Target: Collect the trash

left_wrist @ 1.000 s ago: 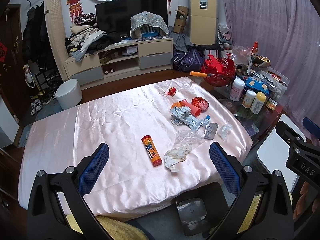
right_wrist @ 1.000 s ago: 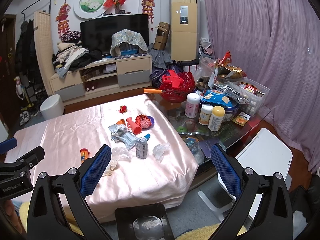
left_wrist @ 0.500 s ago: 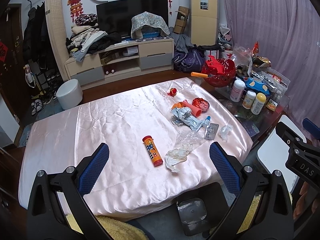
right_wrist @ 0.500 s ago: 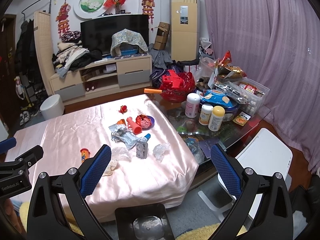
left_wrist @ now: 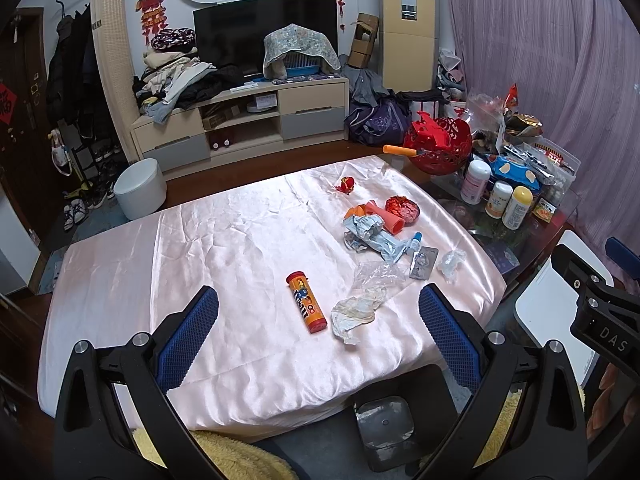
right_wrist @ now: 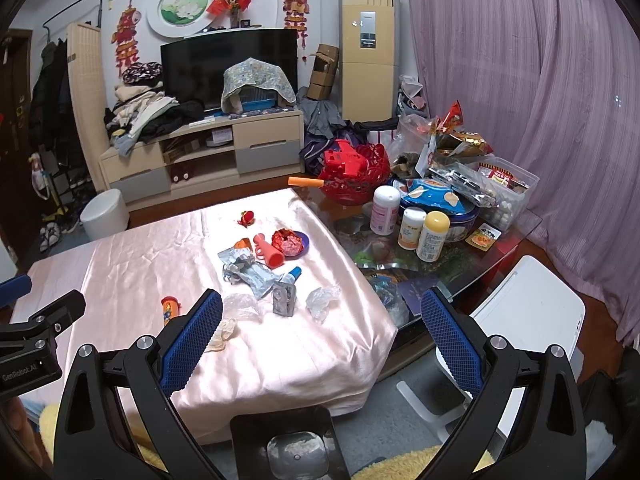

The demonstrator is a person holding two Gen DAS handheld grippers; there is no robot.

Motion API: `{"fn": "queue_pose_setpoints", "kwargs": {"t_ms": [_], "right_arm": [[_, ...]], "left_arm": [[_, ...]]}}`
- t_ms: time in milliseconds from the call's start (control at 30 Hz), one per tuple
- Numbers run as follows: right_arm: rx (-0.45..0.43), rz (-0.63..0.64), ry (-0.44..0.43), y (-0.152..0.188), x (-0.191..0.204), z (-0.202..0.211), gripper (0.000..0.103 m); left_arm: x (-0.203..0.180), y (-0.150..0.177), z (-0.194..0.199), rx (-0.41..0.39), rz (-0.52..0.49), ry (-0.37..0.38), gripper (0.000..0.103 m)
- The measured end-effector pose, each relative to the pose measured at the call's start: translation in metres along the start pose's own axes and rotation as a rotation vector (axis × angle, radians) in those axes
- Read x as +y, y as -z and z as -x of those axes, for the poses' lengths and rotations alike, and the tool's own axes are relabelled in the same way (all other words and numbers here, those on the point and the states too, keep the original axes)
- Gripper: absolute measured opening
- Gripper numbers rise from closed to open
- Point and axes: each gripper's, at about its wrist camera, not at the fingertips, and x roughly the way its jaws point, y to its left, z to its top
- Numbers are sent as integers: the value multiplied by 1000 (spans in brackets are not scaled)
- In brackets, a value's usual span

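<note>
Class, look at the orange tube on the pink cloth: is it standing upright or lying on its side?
Lying on its side. The orange tube rests lengthwise on the pink cloth, its whole printed side showing.

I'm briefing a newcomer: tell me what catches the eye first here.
The pink cloth over the table, with litter strewn on its right half: an orange tube, a crumpled tissue, wrappers. Beyond its right edge, a red basket and bottles crowd a glass top. Both claws hang open at the near edge.
</note>
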Motion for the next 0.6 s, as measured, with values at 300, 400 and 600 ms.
{"fn": "queue_pose_setpoints", "kwargs": {"t_ms": [300,400,600], "right_arm": [[0,1,0,1,-1,0,100],[0,0,0,0,-1,0,100],[0,0,0,0,-1,0,100]], "left_arm": [[1,0,3,1,1,0,95],[1,0,3,1,-1,0,95],[1,0,2,0,0,0,95]]}}
